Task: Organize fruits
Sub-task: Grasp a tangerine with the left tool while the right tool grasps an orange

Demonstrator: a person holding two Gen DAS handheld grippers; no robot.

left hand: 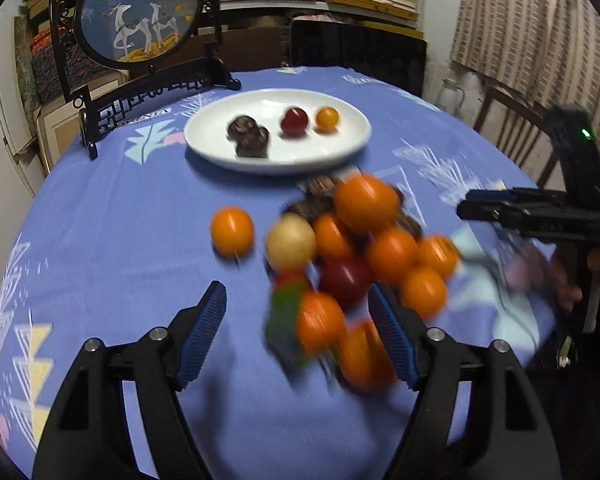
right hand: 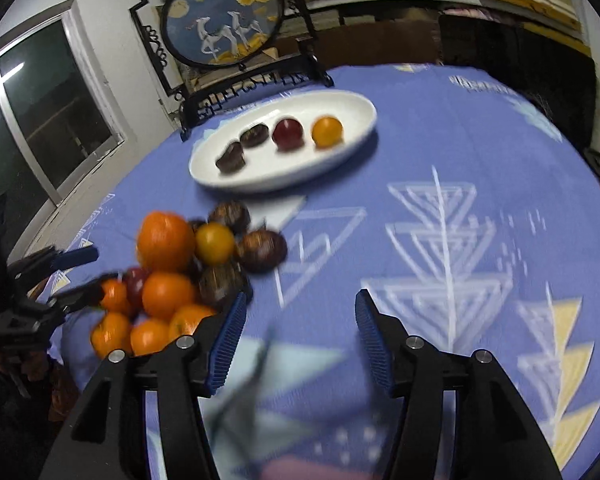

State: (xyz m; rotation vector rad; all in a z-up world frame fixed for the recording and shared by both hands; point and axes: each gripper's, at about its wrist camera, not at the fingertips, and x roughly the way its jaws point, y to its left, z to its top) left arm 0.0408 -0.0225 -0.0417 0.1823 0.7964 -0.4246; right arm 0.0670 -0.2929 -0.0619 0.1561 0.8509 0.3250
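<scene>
A white oval plate at the table's far side holds two dark chestnut-like fruits, a red fruit and a small orange fruit. A pile of orange, red, pale and dark fruits lies on the blue tablecloth. One orange fruit sits apart to its left. My left gripper is open, just before the pile, nothing held. My right gripper is open and empty over bare cloth, right of the pile; it also shows in the left wrist view.
A round painted screen on a black stand stands behind the plate. A wooden chair is at the table's right edge. Shelves of stacked frames fill the back wall.
</scene>
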